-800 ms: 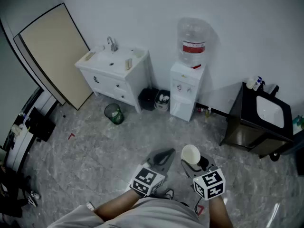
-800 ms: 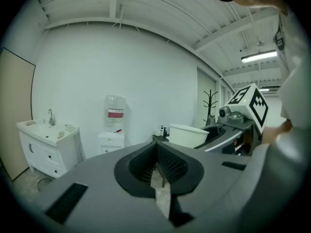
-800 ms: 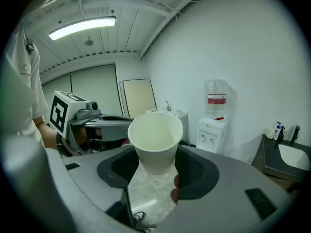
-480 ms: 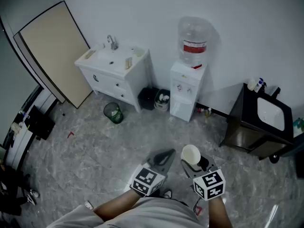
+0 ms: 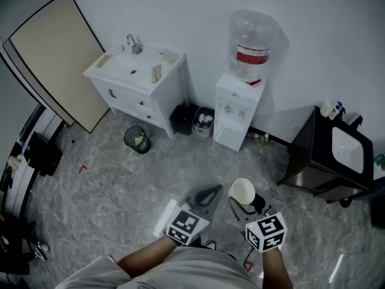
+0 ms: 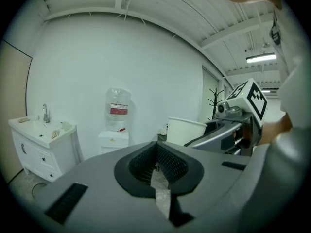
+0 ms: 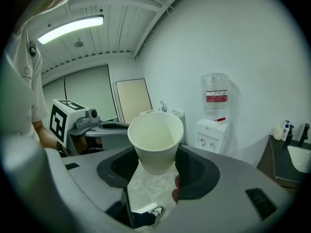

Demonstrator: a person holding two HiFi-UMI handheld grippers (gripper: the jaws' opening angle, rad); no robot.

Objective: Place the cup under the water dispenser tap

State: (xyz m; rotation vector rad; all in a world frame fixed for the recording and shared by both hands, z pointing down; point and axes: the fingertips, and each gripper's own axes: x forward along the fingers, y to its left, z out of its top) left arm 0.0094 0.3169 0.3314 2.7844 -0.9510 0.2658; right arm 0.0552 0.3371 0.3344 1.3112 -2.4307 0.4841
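Observation:
A white paper cup (image 7: 155, 141) sits upright between the jaws of my right gripper (image 7: 156, 165), which is shut on its lower part; the same cup (image 5: 242, 192) shows low in the head view and the cup (image 6: 185, 131) at the right of the left gripper view. The white water dispenser (image 5: 237, 112) with a clear bottle (image 5: 252, 46) on top stands against the far wall, well ahead of the cup. My left gripper (image 5: 204, 197) hangs beside the right one, its jaws nearly together with nothing between them.
A white sink cabinet (image 5: 139, 87) stands left of the dispenser, with a black bin (image 5: 182, 120) and a grey bin (image 5: 203, 120) between them. A green mesh bin (image 5: 136, 140) sits on the marble floor (image 5: 108, 179). A dark cabinet (image 5: 328, 158) stands at the right. A board (image 5: 54, 53) leans at the left.
The view has drawn closer to the dispenser and the sink cabinet, which now look larger. Both grippers keep their places low in the frame, the cup still held.

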